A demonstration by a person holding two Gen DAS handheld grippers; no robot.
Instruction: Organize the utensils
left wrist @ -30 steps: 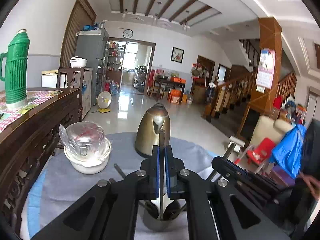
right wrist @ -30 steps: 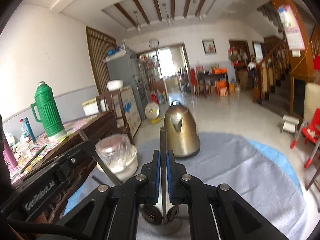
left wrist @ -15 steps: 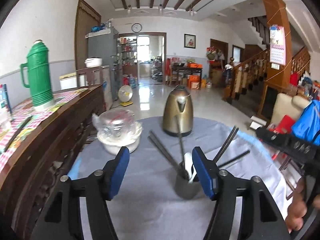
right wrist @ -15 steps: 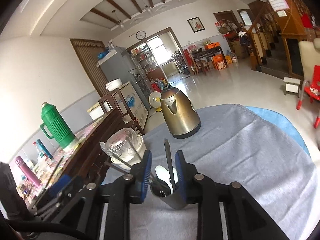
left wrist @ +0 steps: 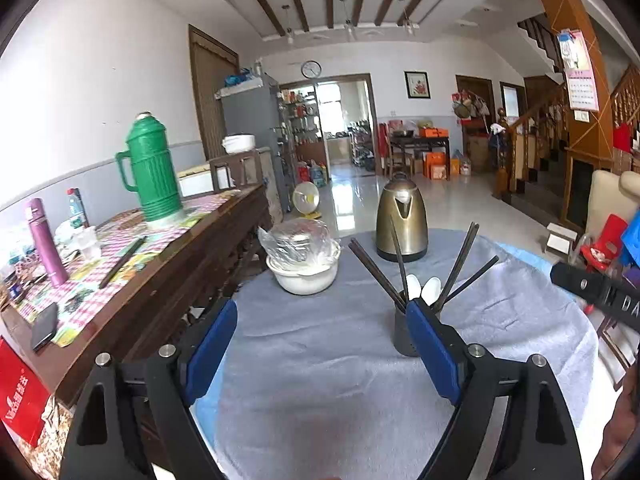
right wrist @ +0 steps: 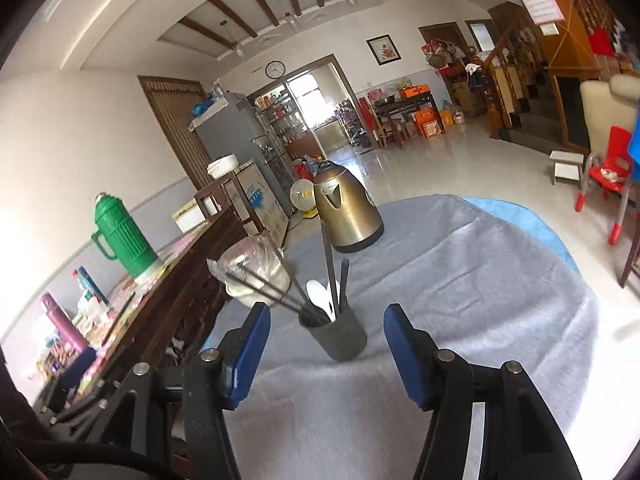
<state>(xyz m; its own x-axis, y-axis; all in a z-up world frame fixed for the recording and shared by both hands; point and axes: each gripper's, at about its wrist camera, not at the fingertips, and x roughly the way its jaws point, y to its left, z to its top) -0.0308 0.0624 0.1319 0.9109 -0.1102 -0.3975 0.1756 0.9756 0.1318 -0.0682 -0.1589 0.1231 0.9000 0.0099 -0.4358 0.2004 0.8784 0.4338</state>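
On the grey-clothed bench [left wrist: 320,360], with both my tongs, left [left wrist: 324,340] and right [right wrist: 324,344], just opened and empty, a careless swing could topple the chopstick-and-spoon cup [right wrist: 338,334] standing between kettle [right wrist: 346,216] and me.

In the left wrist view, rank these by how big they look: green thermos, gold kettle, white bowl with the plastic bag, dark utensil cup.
Largest to smallest as they look:
1. green thermos
2. gold kettle
3. white bowl, close to the kettle, so that order is unsure
4. utensil cup, partly hidden behind a finger of the left gripper
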